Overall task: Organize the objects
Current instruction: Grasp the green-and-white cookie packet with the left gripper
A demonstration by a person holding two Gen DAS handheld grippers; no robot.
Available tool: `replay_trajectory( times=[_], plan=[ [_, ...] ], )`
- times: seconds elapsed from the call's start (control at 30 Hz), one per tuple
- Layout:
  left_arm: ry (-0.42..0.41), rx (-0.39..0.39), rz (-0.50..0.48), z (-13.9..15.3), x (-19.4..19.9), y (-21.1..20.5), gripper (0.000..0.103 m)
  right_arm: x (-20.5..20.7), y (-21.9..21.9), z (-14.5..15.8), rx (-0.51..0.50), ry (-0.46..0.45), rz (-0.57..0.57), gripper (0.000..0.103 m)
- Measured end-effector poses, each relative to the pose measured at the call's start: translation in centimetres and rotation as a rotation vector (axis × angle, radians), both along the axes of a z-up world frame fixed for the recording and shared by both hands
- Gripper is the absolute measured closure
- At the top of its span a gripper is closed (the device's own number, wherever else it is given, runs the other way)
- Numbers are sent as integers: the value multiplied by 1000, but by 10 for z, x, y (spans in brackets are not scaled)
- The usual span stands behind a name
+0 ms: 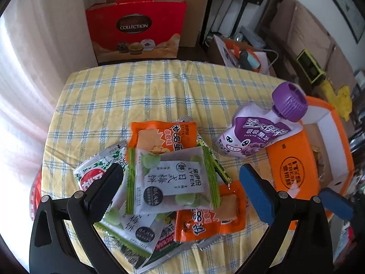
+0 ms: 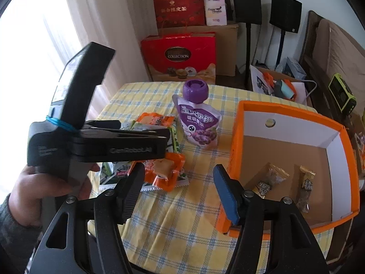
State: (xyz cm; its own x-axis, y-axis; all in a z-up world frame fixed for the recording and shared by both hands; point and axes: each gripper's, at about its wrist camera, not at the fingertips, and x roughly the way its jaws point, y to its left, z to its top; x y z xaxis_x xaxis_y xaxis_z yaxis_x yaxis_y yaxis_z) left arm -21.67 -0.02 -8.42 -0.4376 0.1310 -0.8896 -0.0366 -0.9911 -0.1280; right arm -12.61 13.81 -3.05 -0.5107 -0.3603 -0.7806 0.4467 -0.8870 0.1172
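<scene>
Left gripper (image 1: 180,178) spread wide above snack pile (image 1: 168,182), nothing held, right gripper (image 2: 180,191) likewise agape, purple pouch (image 2: 198,116) beside orange box (image 2: 237,137).

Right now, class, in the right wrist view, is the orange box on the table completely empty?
No: the orange box already holds two small wrapped snack packets lying on its brown floor.
</scene>
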Motion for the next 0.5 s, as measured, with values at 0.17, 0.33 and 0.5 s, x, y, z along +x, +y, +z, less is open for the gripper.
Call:
replay_trajectory(
  times=[0.17, 0.33, 0.5],
  plan=[
    [-17, -34, -2, -8, -3, 7, 2, 0, 4, -3, 5, -8, -8, 39],
    [-15, -56, -3, -13, 1, 7, 28, -1, 6, -6, 4, -15, -14, 39],
    [-3, -35, 4, -10, 5, 0, 41, -1, 6, -6, 7, -15, -13, 39]
  ],
)
